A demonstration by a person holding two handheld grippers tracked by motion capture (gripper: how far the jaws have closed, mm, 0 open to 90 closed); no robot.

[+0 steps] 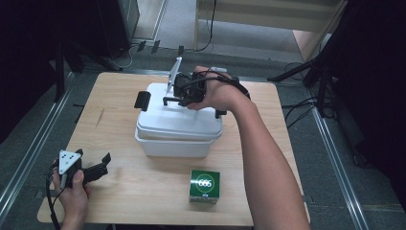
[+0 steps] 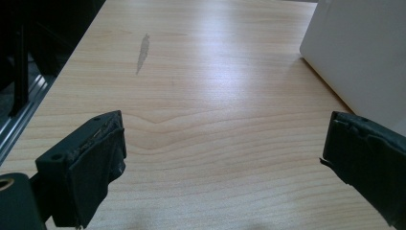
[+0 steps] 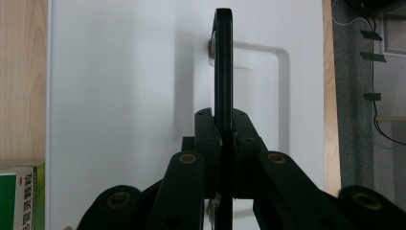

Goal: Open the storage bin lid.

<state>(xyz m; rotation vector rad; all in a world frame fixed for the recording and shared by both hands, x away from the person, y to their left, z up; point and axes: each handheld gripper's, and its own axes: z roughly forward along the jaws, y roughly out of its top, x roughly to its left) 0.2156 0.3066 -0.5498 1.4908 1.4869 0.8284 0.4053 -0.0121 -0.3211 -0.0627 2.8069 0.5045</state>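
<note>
Left gripper (image 1: 98,168) parked low at the near-left corner of the pale wooden table (image 1: 119,143), jaws spread wide with nothing but bare wood between them. Middle of the table: white rectangular plastic storage box (image 1: 178,134) with lid on, black side latch (image 1: 142,100) at its left end. Right gripper (image 1: 184,92) above the lid, clamped tight on the thin black carry handle (image 3: 223,62) (raised upright, seen edge-on). Near-right, just in front of the box: small green cardboard carton (image 1: 205,186), untouched.

The green box (image 1: 205,186) bears "666" in a white circle.
</note>
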